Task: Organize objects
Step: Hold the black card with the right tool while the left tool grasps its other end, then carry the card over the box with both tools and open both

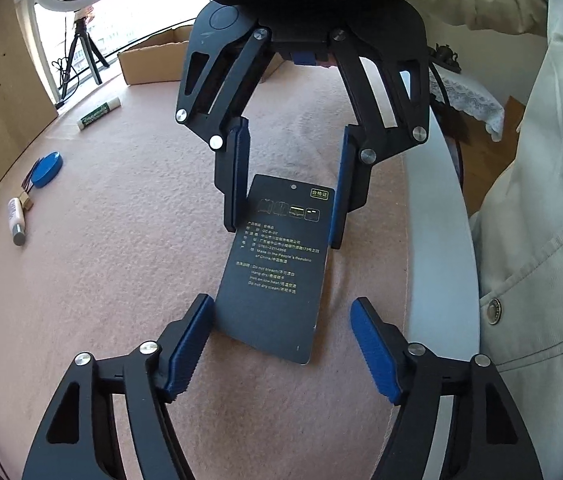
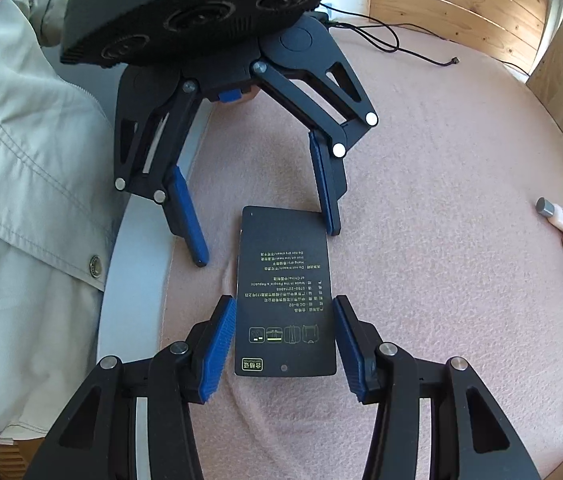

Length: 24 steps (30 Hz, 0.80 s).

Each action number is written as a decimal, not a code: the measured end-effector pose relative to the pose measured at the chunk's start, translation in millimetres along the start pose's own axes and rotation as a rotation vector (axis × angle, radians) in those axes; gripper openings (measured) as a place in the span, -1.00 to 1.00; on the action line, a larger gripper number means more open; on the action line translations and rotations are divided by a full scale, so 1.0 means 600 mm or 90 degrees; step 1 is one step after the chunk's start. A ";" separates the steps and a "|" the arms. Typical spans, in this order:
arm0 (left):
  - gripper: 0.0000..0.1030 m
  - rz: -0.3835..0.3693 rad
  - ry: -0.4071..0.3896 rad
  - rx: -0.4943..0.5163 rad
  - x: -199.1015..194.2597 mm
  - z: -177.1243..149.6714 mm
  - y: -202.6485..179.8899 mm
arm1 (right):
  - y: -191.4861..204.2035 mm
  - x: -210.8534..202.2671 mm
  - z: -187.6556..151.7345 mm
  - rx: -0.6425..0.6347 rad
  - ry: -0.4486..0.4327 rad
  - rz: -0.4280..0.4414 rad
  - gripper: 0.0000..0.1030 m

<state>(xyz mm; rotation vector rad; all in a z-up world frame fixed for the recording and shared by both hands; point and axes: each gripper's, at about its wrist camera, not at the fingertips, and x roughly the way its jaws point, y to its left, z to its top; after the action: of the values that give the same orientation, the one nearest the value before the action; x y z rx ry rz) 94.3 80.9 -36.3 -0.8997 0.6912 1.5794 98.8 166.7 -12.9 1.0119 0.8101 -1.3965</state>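
Right gripper clamped on black card; left gripper spread apart, pads off card.

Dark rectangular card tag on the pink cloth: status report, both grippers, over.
Right gripper clamps dark rectangular card tag at its punched-hole end. Left gripper open, straddling the other end; one pad at its edge. Nothing in the way.

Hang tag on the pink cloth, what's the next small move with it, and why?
Probably raise the right gripper slightly, lifting the hang tag off the pink cloth. Its jaws sit against both long edges of the tag's hole end, while the left gripper has its jaws open around the other end, so nothing seems to pin the tag down.
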 end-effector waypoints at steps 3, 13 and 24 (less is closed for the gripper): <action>0.08 -0.009 -0.004 -0.009 -0.005 -0.001 0.007 | 0.011 0.002 0.000 -0.022 0.016 -0.004 -0.13; 0.07 0.003 0.008 0.000 -0.021 0.005 0.001 | 0.032 -0.014 -0.007 -0.048 0.017 -0.025 -0.13; 0.07 0.089 0.024 0.045 -0.059 0.123 0.007 | 0.018 -0.117 -0.042 -0.089 -0.016 -0.104 -0.13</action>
<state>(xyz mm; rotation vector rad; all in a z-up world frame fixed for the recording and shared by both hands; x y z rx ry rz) 79.5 122.3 32.8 -0.8462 0.8462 1.6541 109.3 216.4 42.7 0.8339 0.9743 -1.4655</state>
